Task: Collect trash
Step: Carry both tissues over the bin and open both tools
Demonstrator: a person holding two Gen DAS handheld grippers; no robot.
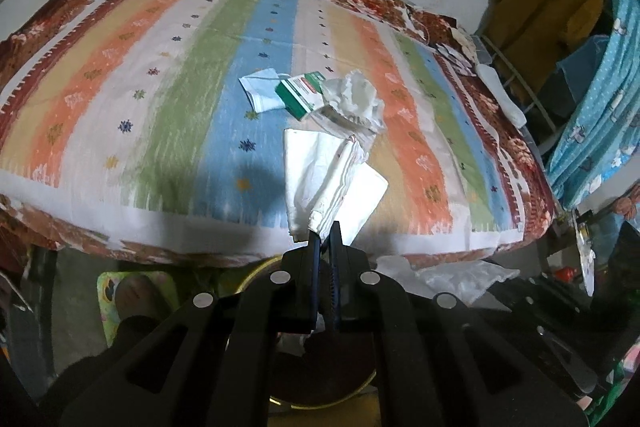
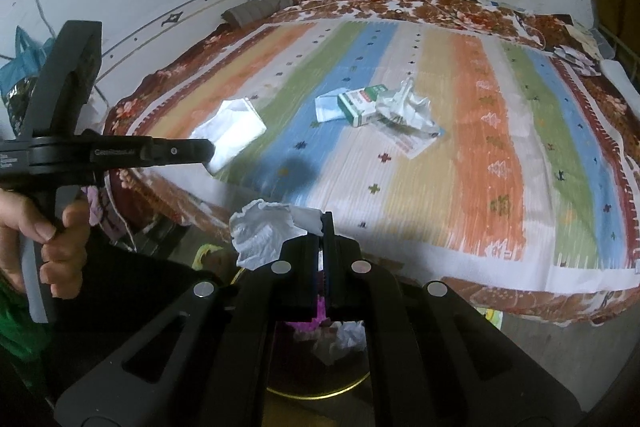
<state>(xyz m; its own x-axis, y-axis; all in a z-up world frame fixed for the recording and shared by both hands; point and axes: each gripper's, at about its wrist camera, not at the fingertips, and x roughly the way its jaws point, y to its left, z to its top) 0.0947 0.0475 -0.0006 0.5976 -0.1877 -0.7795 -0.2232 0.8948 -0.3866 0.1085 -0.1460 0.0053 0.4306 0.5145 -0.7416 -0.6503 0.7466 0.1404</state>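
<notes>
We see the left gripper clamped on a folded white paper at the near edge of a striped bedspread. Farther back lie a green-and-white carton, a crumpled wrapper and a pale blue packet, bunched together.

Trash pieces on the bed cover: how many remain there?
3, lying together mid-bed: a folded blue paper, a green and white box beside it, and crumpled paper against the box. More may hide beneath.
</notes>
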